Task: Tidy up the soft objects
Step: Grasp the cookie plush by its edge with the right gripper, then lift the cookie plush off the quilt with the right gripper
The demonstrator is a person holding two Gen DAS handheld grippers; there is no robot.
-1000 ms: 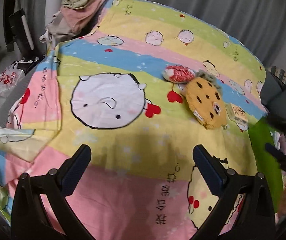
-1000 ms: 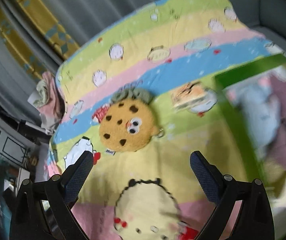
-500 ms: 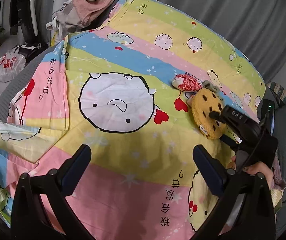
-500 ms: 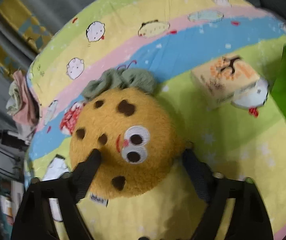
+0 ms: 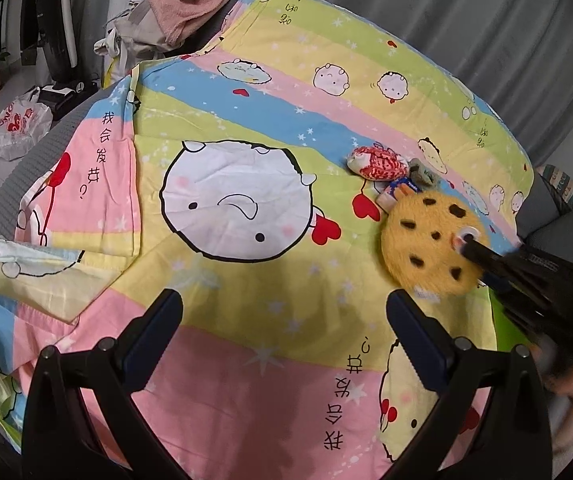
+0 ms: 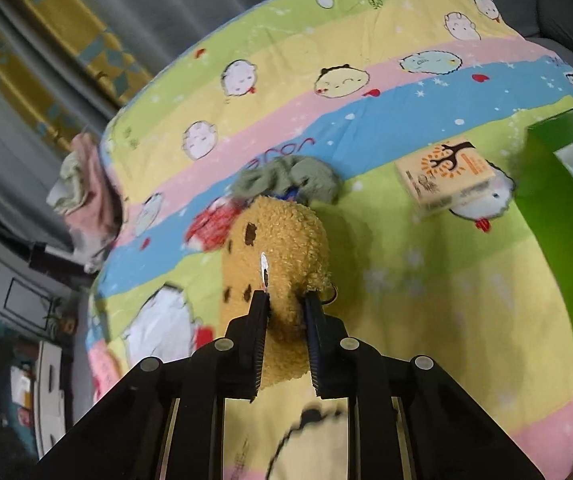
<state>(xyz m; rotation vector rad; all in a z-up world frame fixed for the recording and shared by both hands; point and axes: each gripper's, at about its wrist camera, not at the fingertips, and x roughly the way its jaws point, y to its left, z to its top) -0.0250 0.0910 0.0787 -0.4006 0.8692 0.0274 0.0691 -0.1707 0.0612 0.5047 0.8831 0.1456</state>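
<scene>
Right gripper [image 6: 285, 300] just closed, pads pinching the squashed cookie plush [image 6: 282, 248] at frame centre on the striped cartoon bedsheet [image 6: 426, 300], left gripper [image 5: 284, 312] spread wide and empty, low in its view, green bin [image 6: 566, 184] at right edge.

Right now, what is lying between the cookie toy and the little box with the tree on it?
Nothing: in the right wrist view, only bare sheet lies between the cookie plush and the tree box.
</scene>
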